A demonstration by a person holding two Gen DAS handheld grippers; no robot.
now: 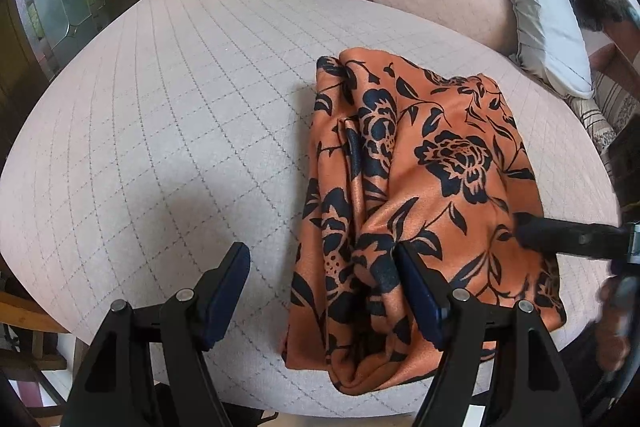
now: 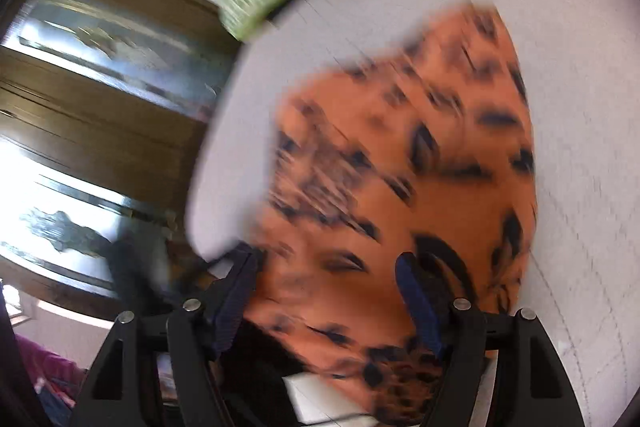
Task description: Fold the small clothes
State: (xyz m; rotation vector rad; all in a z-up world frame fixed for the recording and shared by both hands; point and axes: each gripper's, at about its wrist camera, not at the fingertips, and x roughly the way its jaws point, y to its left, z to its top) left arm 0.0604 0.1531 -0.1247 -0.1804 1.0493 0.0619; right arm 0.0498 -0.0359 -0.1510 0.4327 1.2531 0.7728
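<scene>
While the orange floral garment [image 1: 420, 195] lies bunched on the quilted sofa seat [image 1: 180, 131], long axis running away from its front edge, the left gripper [image 1: 320, 291] gapes empty at the cloth's near-left border and the right gripper [image 2: 328, 299], likewise spread, hovers over its right side.

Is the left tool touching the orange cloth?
Cannot tell. In the left wrist view the open left tool overlaps the orange cloth, without plain contact.

Both tools spread wide
Left tool [image 1: 320, 267] holds its jaws apart, level; right tool [image 2: 326, 277] gapes too, tilted, badly blurred.
</scene>
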